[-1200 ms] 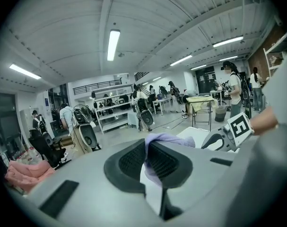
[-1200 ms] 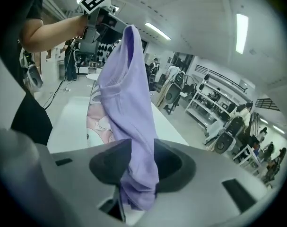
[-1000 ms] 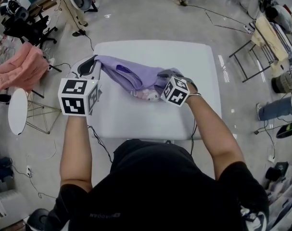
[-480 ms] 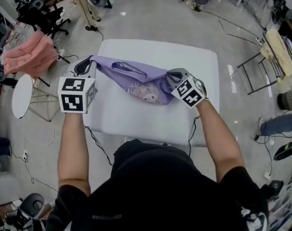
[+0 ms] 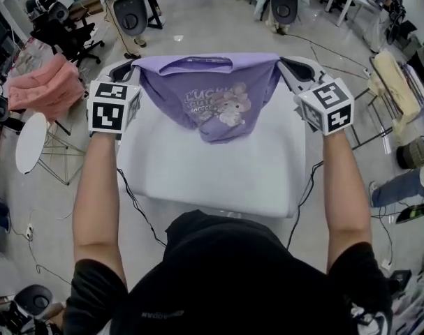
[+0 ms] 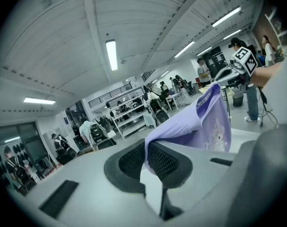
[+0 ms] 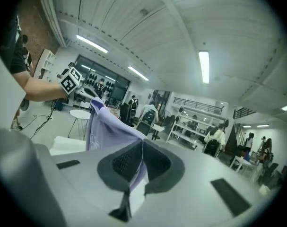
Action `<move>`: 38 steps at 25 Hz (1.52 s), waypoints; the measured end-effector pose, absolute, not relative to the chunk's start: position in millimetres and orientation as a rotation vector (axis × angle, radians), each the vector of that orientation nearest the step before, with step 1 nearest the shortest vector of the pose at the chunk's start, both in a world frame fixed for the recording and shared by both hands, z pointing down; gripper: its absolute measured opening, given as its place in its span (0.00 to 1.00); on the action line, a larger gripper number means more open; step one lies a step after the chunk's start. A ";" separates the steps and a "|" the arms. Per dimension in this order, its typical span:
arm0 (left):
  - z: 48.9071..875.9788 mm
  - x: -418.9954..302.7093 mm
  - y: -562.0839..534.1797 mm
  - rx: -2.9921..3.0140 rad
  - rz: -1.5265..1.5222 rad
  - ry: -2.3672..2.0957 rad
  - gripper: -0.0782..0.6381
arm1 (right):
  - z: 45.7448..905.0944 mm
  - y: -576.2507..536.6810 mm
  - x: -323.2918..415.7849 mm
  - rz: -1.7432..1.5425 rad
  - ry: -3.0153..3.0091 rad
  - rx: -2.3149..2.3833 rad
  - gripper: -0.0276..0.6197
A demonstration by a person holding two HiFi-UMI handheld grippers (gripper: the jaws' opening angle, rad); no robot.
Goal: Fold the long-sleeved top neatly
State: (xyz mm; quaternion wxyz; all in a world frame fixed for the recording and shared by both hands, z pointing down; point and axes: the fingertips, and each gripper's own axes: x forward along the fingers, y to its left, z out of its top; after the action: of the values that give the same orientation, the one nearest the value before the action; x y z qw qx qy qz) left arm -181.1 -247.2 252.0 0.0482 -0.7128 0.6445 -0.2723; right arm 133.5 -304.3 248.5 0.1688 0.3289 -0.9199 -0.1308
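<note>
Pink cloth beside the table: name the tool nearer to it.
Left. The left tool grips the purple top on the table side nearest the pink cloth; the right tool grips the top's other shoulder, across the table.

pink cloth (image 5: 47,86): heaped at left | round white side table (image 5: 31,139): near it | office chair (image 5: 131,12): farther back

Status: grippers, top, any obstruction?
Left gripper and right gripper both shut on purple top, at its shoulders. Top spread between them over white table. No obstruction seen.
</note>
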 end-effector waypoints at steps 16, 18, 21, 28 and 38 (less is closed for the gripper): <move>107.6 -179.7 -186.0 -2.135 -0.707 1.570 0.14 | 97.5 -180.3 153.1 -0.737 -2.343 1.322 0.06; 131.7 -186.7 -160.5 -2.144 -0.710 1.543 0.14 | 121.5 -148.3 146.4 -0.755 -2.303 1.340 0.06; 167.1 -194.3 -133.5 -2.166 -0.706 1.524 0.14 | 157.1 -114.0 138.4 -0.750 -2.278 1.356 0.06; 147.4 -195.7 -109.4 -2.193 -0.679 1.496 0.14 | 138.1 -88.1 135.8 -0.730 -2.279 1.362 0.06; 97.5 -189.7 -68.2 -2.204 -0.583 1.444 0.14 | 108.2 -42.4 141.1 -0.739 -2.306 1.393 0.06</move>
State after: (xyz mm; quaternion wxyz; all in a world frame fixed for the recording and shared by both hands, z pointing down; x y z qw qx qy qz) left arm -189.7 -68.2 97.5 0.2197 -0.7968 0.5220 -0.2107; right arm 141.1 -42.4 108.2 0.1730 0.4912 -0.8129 -0.2607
